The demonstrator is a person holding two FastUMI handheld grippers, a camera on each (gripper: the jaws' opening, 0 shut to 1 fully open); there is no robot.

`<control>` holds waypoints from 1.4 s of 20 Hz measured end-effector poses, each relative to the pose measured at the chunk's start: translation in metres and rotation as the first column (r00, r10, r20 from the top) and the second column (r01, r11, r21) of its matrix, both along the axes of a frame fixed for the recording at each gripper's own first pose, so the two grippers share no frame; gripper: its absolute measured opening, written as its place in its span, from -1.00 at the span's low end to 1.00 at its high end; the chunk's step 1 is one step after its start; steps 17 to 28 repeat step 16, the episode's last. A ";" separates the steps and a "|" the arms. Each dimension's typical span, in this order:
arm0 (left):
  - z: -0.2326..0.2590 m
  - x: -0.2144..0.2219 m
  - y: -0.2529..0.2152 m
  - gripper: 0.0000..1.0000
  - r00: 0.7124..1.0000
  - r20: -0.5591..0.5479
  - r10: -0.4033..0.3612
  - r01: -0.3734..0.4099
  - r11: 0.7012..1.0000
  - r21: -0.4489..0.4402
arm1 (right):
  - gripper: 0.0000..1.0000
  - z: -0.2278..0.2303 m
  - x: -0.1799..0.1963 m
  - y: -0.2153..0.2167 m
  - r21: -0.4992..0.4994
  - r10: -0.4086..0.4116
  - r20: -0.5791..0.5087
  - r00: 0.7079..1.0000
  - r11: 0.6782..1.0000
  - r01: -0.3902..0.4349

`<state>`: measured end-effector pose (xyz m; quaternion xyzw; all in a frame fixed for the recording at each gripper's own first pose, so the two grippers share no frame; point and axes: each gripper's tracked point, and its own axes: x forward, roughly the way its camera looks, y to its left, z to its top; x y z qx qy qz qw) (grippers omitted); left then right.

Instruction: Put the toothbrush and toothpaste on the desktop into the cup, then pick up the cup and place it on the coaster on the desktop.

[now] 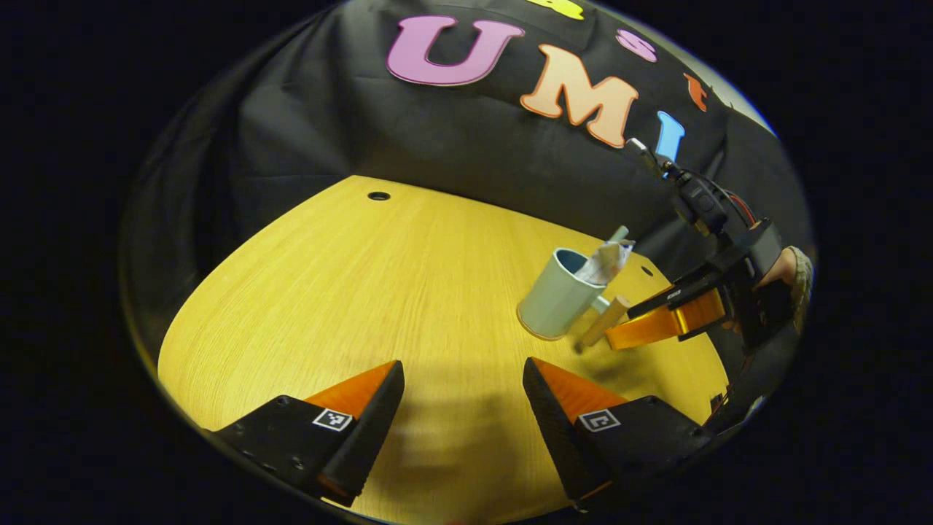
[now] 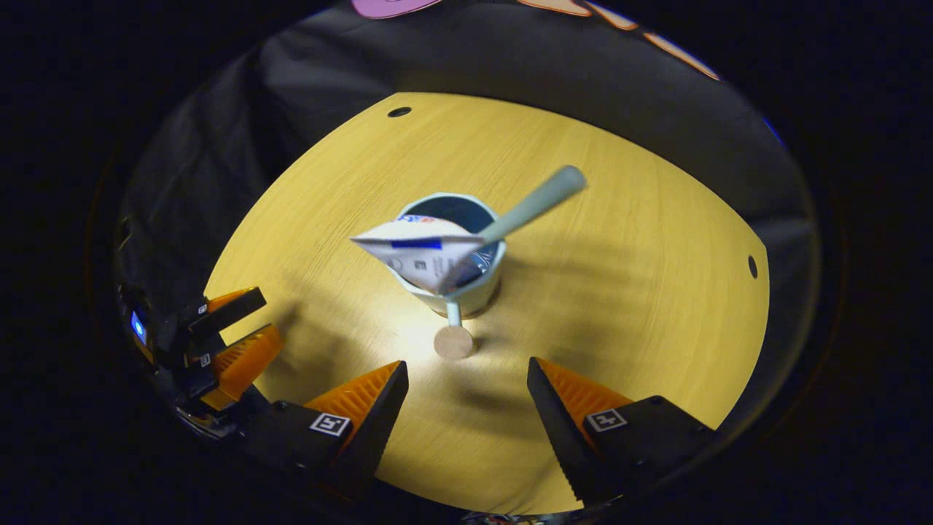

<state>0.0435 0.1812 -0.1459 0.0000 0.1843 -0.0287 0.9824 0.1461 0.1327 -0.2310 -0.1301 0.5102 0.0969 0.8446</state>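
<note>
In the left gripper view the left tool (image 1: 463, 408) hangs over the bare front of the yellow wooden table (image 1: 350, 292), tilted down toward it, its two fingers spread wide with nothing between them. To the right, the pale green cup (image 1: 555, 299) leans in the picture, with the crumpled toothpaste (image 1: 605, 264) tube and the toothbrush (image 1: 618, 235) handle poking out of its mouth. A round wooden handle (image 1: 603, 322) sticks out from the cup's side toward the right tool (image 1: 660, 321), which reaches in level from the right edge, its fingers close by that handle; whether they touch it cannot be told. Behind that tool a hand (image 1: 783, 281) with a sleeve cuff grips the tool's body. In the right gripper view the left tool (image 2: 233, 332) shows at the far left, low over the table (image 2: 619, 292) edge and well apart from the cup. The cup (image 2: 466, 288) stands near the middle of the table, seen from above, the toothpaste (image 2: 419, 251) folded across its mouth and the toothbrush (image 2: 536, 200) slanting up to the right. The handle's wooden end (image 2: 453, 341) points straight at the camera. The right tool (image 2: 466, 408) hovers just in front, fingers wide apart on either side of that handle's line, holding nothing. A coaster under the cup cannot be made out.
</note>
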 end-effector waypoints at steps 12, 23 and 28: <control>0.013 0.002 -0.088 0.92 0.984 -0.050 -0.170 0.173 0.983 0.054 | 1.00 0.050 -0.068 -0.077 0.231 -0.312 0.243 0.919 0.938 0.257; 0.017 -0.003 -0.102 0.92 0.980 -0.070 -0.184 0.189 0.980 0.068 | 0.99 0.063 -0.083 -0.080 0.276 -0.344 0.338 0.876 0.926 0.258; 0.017 -0.003 -0.102 0.92 0.980 -0.070 -0.184 0.189 0.980 0.068 | 0.99 0.063 -0.083 -0.080 0.276 -0.344 0.338 0.876 0.926 0.258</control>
